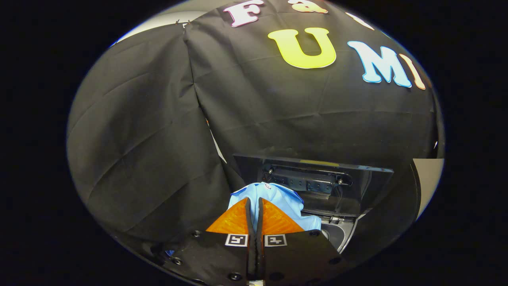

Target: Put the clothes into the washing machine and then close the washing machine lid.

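Nearest the lens, the gripper [254,206] has its two fingers drawn almost together, with a thin fold of the light blue garment [278,198] pinched in the narrow slot between them. Both fingers seem to press on the cloth, and the rest of the shirt bunches up just beyond the tips and spills to their right. Held by a small pinch like this, the fabric hangs free, which suits carrying it over an opening and letting it drop.

Beyond the fingers stands the washing machine lid [317,178], raised and leaning back toward the booth's cloth wall, its dark underside and hinge fittings facing the tool. Just past the right finger and lower down, a curved grey rim of the washing machine [337,234] shows, probably the mouth of the tub, though the garment hides most of it.

Open room lies ahead and to the right of the tips, between the garment and the upright lid. My judgement: the cloth has yet to go inside, and the lid's front edge is the thing to keep clear of.
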Tool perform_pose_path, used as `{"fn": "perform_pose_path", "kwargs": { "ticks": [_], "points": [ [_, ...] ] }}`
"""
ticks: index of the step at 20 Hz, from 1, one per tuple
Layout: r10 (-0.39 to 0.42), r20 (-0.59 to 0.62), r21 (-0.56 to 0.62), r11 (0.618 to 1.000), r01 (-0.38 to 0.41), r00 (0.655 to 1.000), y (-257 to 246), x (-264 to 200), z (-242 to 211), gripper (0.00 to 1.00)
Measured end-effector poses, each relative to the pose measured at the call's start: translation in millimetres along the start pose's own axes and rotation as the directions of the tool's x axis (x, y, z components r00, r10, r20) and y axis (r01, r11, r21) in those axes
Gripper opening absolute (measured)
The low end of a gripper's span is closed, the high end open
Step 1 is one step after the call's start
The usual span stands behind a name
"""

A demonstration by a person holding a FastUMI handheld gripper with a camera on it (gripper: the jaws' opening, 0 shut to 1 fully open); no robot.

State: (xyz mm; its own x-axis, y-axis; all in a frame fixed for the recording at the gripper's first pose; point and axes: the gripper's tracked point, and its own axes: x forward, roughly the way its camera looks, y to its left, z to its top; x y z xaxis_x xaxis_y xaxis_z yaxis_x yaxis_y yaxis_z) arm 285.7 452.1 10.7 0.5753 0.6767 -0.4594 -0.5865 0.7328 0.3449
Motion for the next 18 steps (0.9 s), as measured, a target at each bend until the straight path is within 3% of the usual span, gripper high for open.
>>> {"fn": "perform_pose_path", "kwargs": {
  "ticks": [7,18],
  "points": [
    [-0.064,-0.097,0.024,0.998,0.066,0.993,-30.2,34.9,-37.7,0.01],
    [-0.161,-0.268,-0.014,0.986,0.163,0.950,-49.6,65.0,-117.1,0.02]
  ]
}}
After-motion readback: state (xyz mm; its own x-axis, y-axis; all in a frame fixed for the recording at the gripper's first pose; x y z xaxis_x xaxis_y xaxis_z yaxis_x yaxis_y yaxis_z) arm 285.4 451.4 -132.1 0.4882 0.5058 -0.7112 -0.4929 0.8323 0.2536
